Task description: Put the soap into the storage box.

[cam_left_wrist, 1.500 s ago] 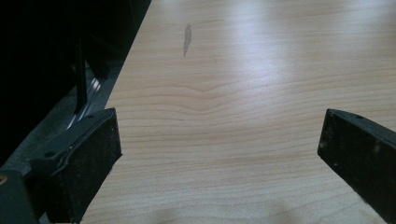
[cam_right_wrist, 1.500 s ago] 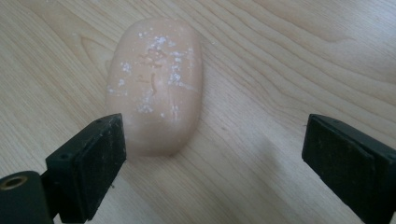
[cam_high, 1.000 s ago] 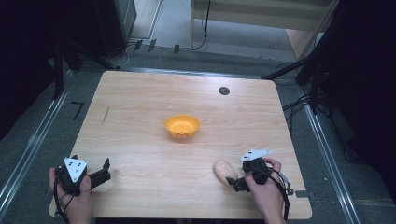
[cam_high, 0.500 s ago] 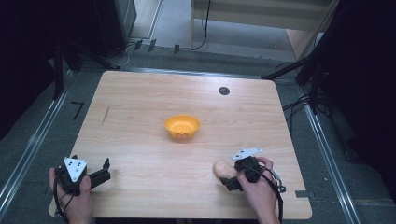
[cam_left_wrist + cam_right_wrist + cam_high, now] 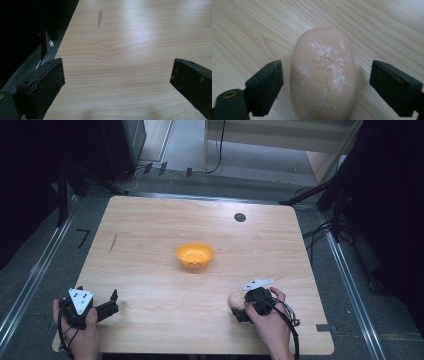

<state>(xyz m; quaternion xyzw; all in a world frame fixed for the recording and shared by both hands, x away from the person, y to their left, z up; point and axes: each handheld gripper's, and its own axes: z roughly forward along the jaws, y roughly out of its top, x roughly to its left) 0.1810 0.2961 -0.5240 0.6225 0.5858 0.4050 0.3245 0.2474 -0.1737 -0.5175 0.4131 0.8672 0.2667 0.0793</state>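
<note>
Right gripper view: gaps between closing tongs (image 5: 325, 85), soap (image 5: 323, 75).

The pale oval soap bar (image 5: 323, 75), at the centre of the right gripper view, bears embossed marks in its top face, dusted with white flecks; their characters cannot be made out.

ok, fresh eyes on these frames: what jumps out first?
The peach soap bar lying on the wooden table near its front right, straddled by the right gripper; its jaws have just been closing, with gaps showing on both sides. Next, the orange bowl at the table's centre. The left gripper rests open at the front left.
</note>
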